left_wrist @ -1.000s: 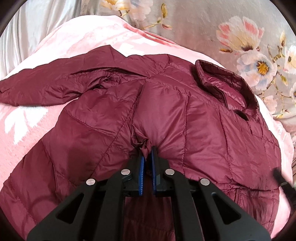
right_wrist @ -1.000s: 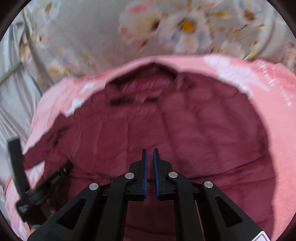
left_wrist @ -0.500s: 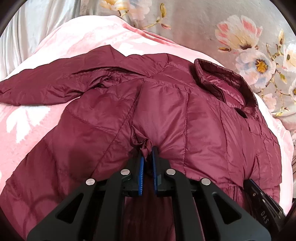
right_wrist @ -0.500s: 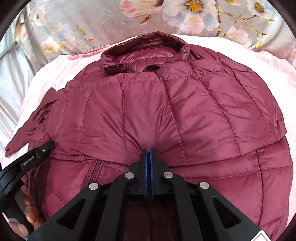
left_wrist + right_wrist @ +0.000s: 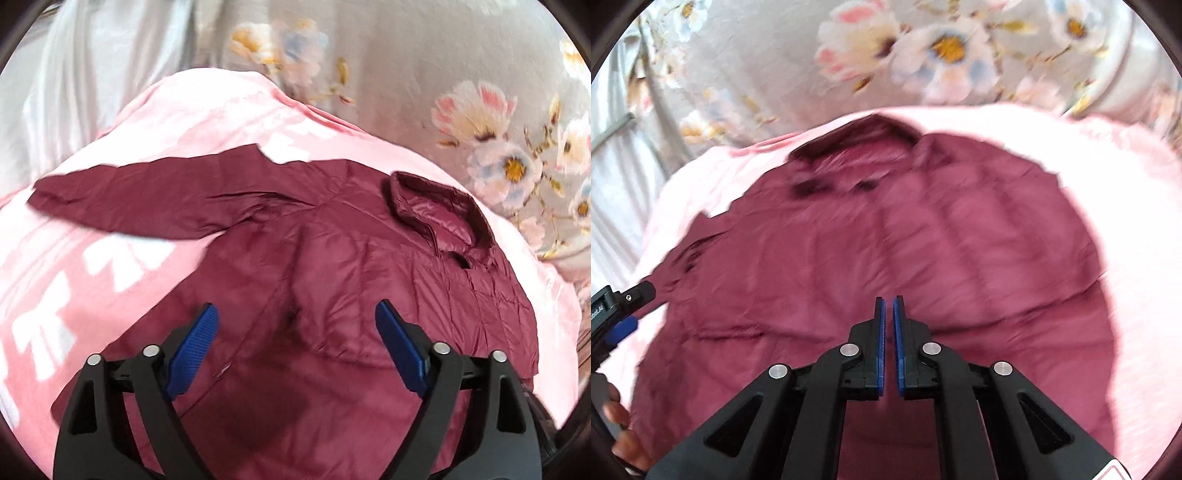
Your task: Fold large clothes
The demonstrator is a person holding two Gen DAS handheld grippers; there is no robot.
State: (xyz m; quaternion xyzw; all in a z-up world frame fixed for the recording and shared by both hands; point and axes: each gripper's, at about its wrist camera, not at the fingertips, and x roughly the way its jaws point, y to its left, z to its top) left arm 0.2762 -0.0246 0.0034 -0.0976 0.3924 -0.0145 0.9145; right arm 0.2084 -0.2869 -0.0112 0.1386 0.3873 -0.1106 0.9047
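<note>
Garment: maroon quilted puffer jacket [image 5: 369,295], spread front-up on a pink blanket [image 5: 110,277] over a bed with a floral sheet [image 5: 461,74]; collar [image 5: 436,206] toward the blanket's far edge, hem toward the near edge.
Sleeve: one sleeve [image 5: 147,199] stretched flat toward the blanket's left edge, well clear of the body panel; not yet folded in, by the look of it.
Opposite side: already lying within the body outline in the right wrist view; sleeve there not separately visible.
Left gripper [image 5: 295,343]: blue pads spread wide and opening further, nothing between them, raised above the jacket's left chest panel.
Right gripper [image 5: 888,332]: pads nearly together, a thin gap showing, no cloth visibly pinched; poised above the lower middle of the jacket.
Step in hand (judged): release after a placement, then a reach for the outstretched sleeve.
Good practice: approach the sleeve near the cuff, pinch both layers, lift only enough to clear the quilting, and carry it across the chest toward the centre line.
Holding down: closed right pads useful as a press on the body panel, to stop slippery shell fabric sliding on the blanket.
Risk: puffy filling springs back; shallow pinch likely to slip off.
Image quality: both views blurred, so fine seams uncertain.
</note>
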